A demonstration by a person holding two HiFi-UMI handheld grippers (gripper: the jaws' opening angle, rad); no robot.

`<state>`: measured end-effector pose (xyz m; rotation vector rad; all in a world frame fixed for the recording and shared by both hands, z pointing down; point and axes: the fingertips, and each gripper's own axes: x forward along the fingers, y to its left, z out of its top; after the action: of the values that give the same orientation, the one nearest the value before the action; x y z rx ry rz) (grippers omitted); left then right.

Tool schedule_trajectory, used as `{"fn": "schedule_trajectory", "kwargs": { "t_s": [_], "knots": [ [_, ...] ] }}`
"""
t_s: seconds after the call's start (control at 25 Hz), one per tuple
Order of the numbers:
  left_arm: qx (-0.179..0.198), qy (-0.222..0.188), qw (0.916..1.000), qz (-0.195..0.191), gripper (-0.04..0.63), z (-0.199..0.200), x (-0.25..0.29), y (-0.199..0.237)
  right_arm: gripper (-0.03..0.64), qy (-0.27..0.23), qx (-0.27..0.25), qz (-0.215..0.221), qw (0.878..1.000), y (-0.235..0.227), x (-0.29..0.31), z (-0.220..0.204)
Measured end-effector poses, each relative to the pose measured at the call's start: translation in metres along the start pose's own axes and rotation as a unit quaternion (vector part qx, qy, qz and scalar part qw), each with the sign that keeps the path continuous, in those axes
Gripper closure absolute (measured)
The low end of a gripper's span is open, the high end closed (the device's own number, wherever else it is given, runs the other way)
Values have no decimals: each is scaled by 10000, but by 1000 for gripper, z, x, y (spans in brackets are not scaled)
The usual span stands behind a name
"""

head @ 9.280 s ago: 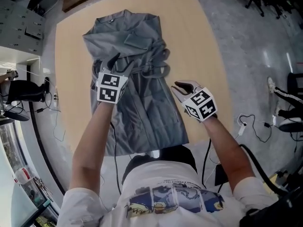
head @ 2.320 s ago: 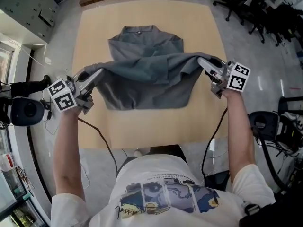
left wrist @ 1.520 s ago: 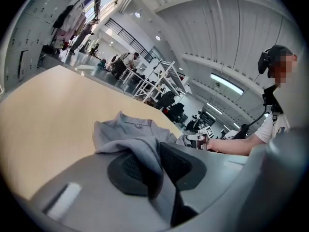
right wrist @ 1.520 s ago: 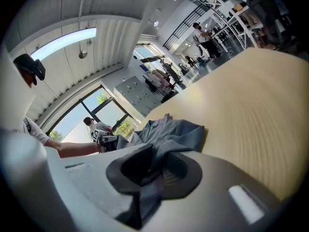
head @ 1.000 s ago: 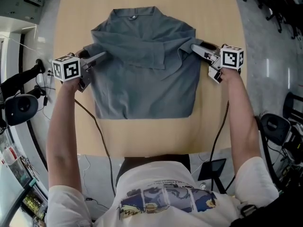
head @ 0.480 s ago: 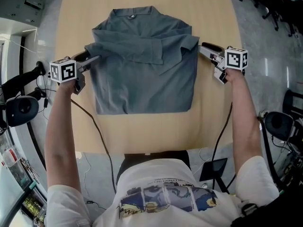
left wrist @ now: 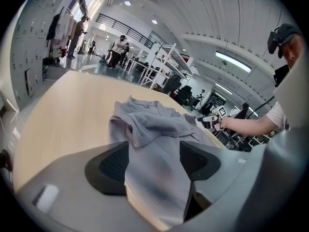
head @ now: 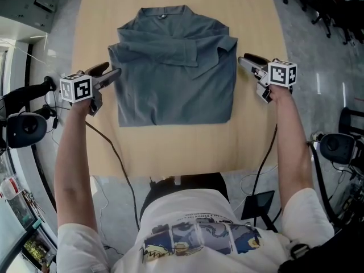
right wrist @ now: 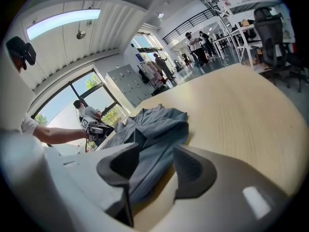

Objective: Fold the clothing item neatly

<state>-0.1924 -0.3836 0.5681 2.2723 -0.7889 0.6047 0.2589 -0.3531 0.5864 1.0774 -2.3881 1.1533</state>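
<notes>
A grey collared shirt (head: 175, 67) lies folded into a rough rectangle on the wooden table (head: 176, 147), collar at the far end and sleeves crossed over its upper part. My left gripper (head: 112, 73) hovers just off the shirt's left edge, jaws open and empty. My right gripper (head: 244, 60) sits just off the shirt's right edge, also open and empty. In the left gripper view the shirt (left wrist: 157, 134) shows between the spread jaws, and the right gripper view shows the shirt (right wrist: 149, 134) the same way.
The table's front edge (head: 170, 174) runs near my body. Cables (head: 116, 158) hang from both grippers over that edge. Office chairs (head: 335, 147) stand on the floor to the right and dark equipment (head: 23, 127) to the left. People stand far off in the hall.
Both grippers have let go of the shirt's upper fold and drawn outward off its sides. The fold now rests flat on the shirt.
</notes>
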Motion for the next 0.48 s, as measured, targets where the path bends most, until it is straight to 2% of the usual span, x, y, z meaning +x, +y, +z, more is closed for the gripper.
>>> {"fn": "schedule_trajectory", "kwargs": {
  "t_s": [0.12,0.32,0.48],
  "knots": [
    [280,2,9996,-38,255,-7,-11,-21,410,110,-252,-172,9995,19,-6,-10],
    [1106,226,9936,-70,279,-30,-31,-72,410,536,-775,-542,9941,68,-13,-42],
    [1433,338,9887,-293,282,-49,-46,-117,410,824,-1172,-700,9872,113,-19,-69]
  ]
}}
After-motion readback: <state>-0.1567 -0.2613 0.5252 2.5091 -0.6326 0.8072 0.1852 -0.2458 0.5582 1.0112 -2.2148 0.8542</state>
